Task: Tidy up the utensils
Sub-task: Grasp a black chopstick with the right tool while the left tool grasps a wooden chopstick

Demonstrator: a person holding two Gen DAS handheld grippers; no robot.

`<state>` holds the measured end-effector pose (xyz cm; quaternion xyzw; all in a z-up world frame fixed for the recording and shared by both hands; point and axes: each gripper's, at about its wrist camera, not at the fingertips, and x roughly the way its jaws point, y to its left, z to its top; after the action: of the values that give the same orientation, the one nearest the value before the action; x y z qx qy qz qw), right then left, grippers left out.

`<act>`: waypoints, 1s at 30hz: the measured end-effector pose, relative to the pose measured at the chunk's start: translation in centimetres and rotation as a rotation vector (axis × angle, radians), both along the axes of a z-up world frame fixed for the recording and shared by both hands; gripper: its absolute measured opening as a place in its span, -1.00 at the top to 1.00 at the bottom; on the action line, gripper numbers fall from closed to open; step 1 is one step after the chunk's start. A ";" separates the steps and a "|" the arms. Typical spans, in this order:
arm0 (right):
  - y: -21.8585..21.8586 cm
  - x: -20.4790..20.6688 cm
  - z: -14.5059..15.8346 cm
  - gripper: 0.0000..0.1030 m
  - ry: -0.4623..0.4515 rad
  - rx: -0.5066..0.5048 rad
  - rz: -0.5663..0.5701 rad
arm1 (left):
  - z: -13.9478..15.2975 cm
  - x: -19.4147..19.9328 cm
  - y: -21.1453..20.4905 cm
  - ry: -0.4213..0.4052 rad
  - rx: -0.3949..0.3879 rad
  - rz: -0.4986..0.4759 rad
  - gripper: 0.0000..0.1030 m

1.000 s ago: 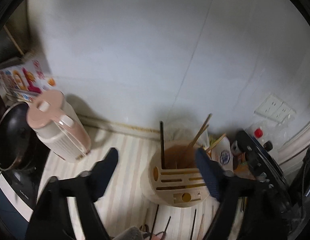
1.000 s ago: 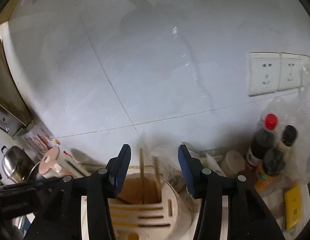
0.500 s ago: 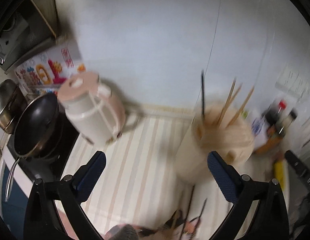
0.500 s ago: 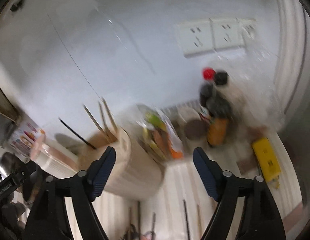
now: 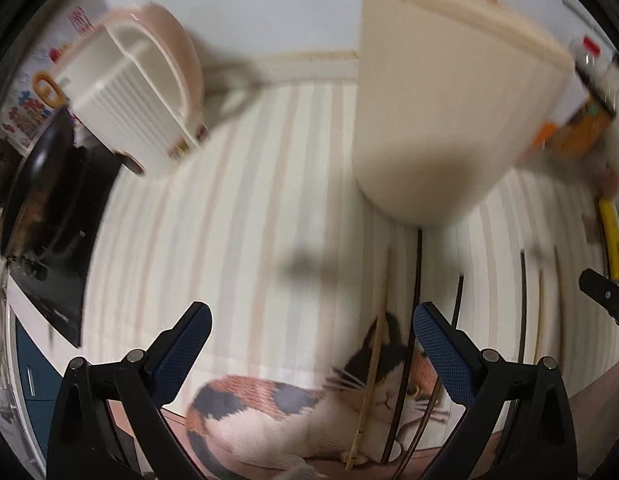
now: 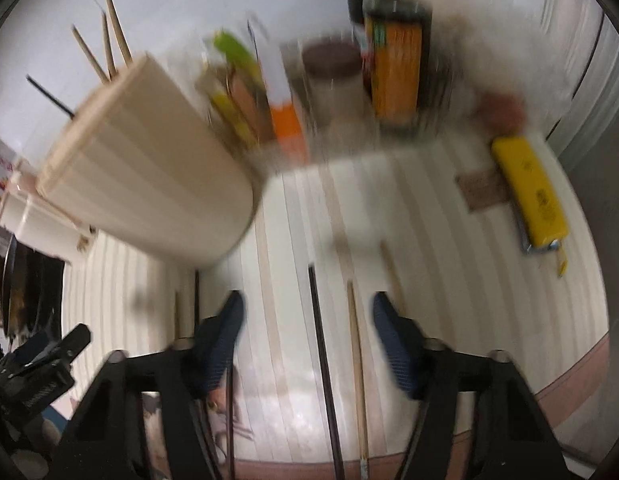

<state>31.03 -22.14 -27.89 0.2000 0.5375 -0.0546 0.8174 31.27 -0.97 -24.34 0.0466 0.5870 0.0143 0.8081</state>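
Observation:
A cream utensil holder [image 5: 429,100] [image 6: 149,168] with several chopsticks standing in it sits on a striped mat [image 5: 229,220]. More chopsticks lie loose on the mat in front of it. My left gripper [image 5: 311,320] is wide open low over the mat, with a wooden chopstick [image 5: 371,364] and a black chopstick [image 5: 414,320] just inside its right finger. My right gripper [image 6: 309,316] points down and its jaws are closing. A black chopstick [image 6: 321,344] and a wooden chopstick [image 6: 355,344] lie between its fingers, untouched by the pads.
A pink and white kettle [image 5: 137,92] and a black pan [image 5: 41,184] stand at the left. Sauce bottles [image 6: 397,60], packets and a jar crowd the back wall. A yellow pack [image 6: 529,192] lies at the right. The mat's near edge shows a cat picture [image 5: 309,412].
Both grippers have dropped from holder height and tipped down toward the mat. The left jaws have widened. The right jaws widened, then narrowed around two chopsticks.

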 end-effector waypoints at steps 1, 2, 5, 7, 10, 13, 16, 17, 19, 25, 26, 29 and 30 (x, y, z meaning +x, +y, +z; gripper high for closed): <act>0.2 0.0 -0.6 0.17 0.013 0.005 0.009 | -1.1 -0.1 -0.3 0.030 -0.021 -0.018 -0.95; 0.4 -0.1 -1.2 0.29 0.028 0.012 0.020 | -2.0 -0.1 -0.6 0.055 -0.036 -0.033 -0.81; 1.0 0.2 -3.4 0.43 0.093 0.016 0.055 | -4.5 0.0 -1.4 0.132 -0.041 -0.073 -0.38; 1.4 0.5 -4.8 0.43 0.136 0.007 0.071 | -6.1 0.3 -1.8 0.172 -0.032 -0.090 -0.09; 1.9 0.7 -6.5 0.43 0.187 -0.006 0.087 | -7.5 0.5 -2.0 0.207 -0.003 -0.103 0.06; 2.2 1.0 -7.8 0.42 0.225 -0.026 0.100 | -8.2 0.6 -2.2 0.209 0.000 -0.110 0.14; 2.4 1.2 -8.9 0.42 0.260 -0.048 0.107 | -8.6 1.0 -2.1 0.212 -0.001 -0.107 0.45; 2.5 1.2 -9.2 0.42 0.267 -0.052 0.110 | -8.7 1.2 -2.1 0.210 -0.001 -0.102 0.53; 2.7 1.3 -9.3 0.42 0.269 -0.070 0.115 | -8.7 1.5 -1.9 0.208 -0.025 -0.099 0.81; 3.7 1.2 -9.1 0.73 0.287 -0.154 0.132 | -8.5 1.8 0.4 0.204 -0.015 -0.038 0.91; 3.8 1.1 -9.1 0.85 0.288 -0.157 0.130 | -8.4 1.8 1.1 0.207 -0.015 -0.026 0.91; 4.3 1.4 -9.2 0.88 0.293 -0.144 0.137 | -8.3 1.4 3.4 0.227 -0.036 0.024 0.91; 4.6 1.2 -9.2 0.88 0.295 -0.132 0.143 | -8.3 1.2 4.1 0.233 -0.043 0.037 0.91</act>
<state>32.28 -17.57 -37.09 0.0971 0.6597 -0.0603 0.7428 32.45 3.13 -32.61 0.0197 0.6780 0.0112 0.7347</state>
